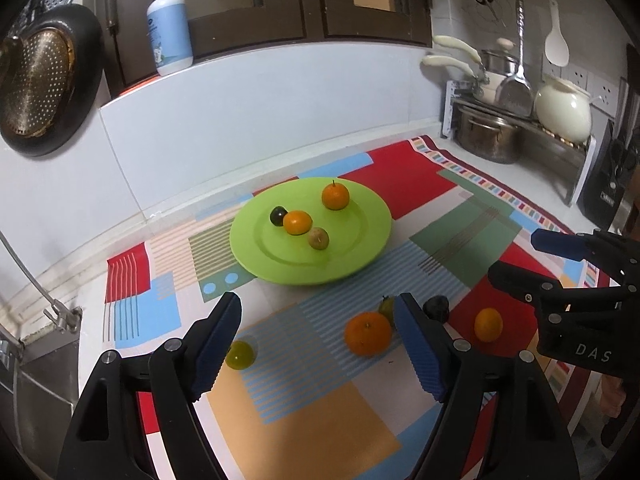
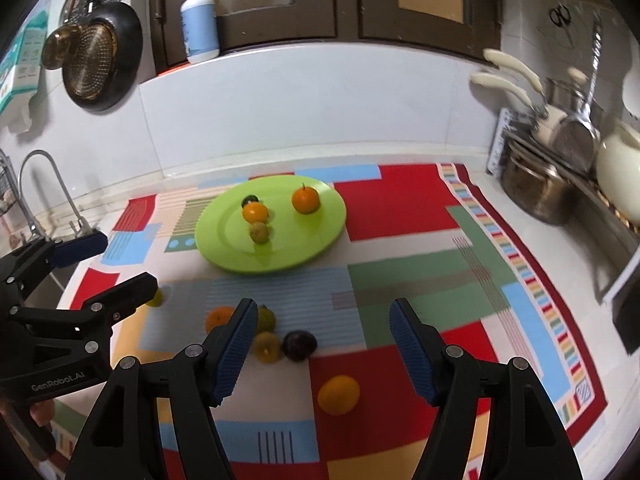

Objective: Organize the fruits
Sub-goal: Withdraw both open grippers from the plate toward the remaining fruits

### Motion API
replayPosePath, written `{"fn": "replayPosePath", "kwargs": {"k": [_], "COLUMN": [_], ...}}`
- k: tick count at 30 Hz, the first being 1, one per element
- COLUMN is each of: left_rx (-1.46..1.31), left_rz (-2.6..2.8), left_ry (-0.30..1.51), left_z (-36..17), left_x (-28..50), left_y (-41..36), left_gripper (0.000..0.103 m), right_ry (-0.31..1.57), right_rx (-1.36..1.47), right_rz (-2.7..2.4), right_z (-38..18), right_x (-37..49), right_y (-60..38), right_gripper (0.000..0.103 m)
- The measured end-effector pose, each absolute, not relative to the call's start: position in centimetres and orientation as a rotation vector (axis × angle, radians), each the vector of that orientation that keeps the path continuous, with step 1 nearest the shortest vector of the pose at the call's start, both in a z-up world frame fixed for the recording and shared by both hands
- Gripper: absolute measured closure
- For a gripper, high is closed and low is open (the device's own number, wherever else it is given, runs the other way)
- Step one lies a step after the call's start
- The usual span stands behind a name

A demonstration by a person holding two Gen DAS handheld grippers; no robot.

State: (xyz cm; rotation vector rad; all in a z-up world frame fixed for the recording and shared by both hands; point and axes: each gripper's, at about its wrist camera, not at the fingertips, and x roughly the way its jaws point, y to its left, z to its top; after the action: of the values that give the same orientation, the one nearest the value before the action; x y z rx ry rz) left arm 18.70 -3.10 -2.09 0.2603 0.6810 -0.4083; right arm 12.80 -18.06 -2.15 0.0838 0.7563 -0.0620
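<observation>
A green plate (image 1: 280, 268) sits at centre frame on the patterned cloth (image 1: 400, 188) over the table. It holds four fruits: an orange with a stem (image 1: 335, 196), a smaller orange (image 1: 297, 222), a dark plum (image 1: 278, 215) touching it, and a yellow-brown fruit (image 1: 318, 238). Loose on the cloth below lie a large orange (image 1: 368, 333), a green fruit (image 1: 240, 355), a dark fruit (image 1: 437, 308) and a small orange (image 1: 488, 325). The left gripper (image 1: 320, 344) and right gripper (image 2: 322, 344) both have jaws apart, holding nothing.

White tiled wall (image 1: 240, 120), dark wooden cabinets (image 1: 256, 0), pan (image 1: 44, 80) hanging left, pot rack (image 1: 520, 120) right.
</observation>
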Motion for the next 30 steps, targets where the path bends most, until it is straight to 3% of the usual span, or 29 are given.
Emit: {"fn": "replayPosePath", "kwargs": {"k": [26, 30], "left_rx": [0.392, 0.383], "left_rz": [-0.492, -0.508], "left_ry": [0.858, 0.877], "left_z": [-9.9, -10.5], "left_x": [22.0, 22.6], "left_y": [-6.7, -7.0], "left_gripper": [0.023, 0.023], "right_ry": [0.967, 0.984], "right_rx": [0.23, 0.217], "right_rz": [-0.172, -0.166], "right_z": [-9.2, -9.7], "right_x": [12.9, 13.1], "right_y": [-19.8, -19.6], "right_gripper": [0.035, 0.043]}}
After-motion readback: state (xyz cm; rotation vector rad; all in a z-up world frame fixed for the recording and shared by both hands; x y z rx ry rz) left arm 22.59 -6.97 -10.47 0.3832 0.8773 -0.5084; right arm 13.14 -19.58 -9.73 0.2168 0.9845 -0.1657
